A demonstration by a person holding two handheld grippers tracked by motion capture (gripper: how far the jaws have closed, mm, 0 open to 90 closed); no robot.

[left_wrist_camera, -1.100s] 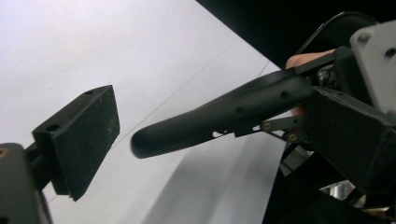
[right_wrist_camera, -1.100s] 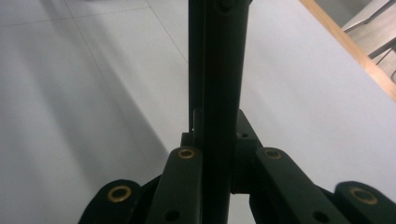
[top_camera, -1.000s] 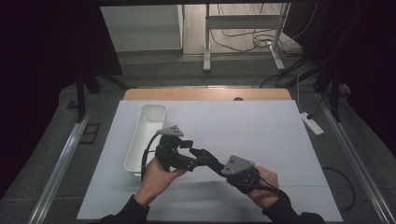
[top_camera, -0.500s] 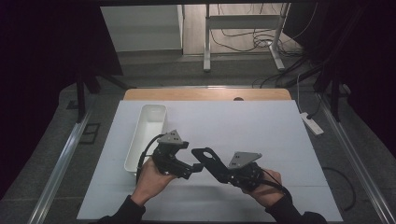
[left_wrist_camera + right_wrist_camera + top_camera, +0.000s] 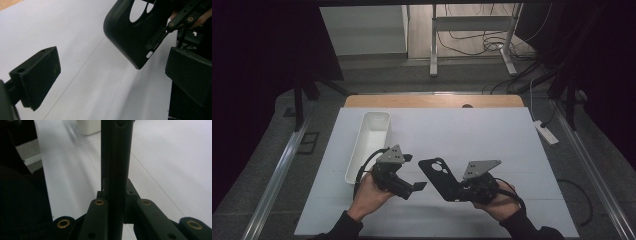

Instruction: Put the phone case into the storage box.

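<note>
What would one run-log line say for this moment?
right gripper: shut on black phone case, held above table | left gripper: open, empty, beside case | white tray: far left

Lab or test room, recording setup. White-covered table [image 5: 492, 135] stands as landmark, wooden edge showing at far side. Beyond table: bare grey floor, metal stand legs [image 5: 433, 45], loose cables [image 5: 472, 37]. Right of table: power strip [image 5: 546, 132] on floor. Both sides of table: metal rails [image 5: 277, 175], dark curtains [image 5: 257, 60].
</note>
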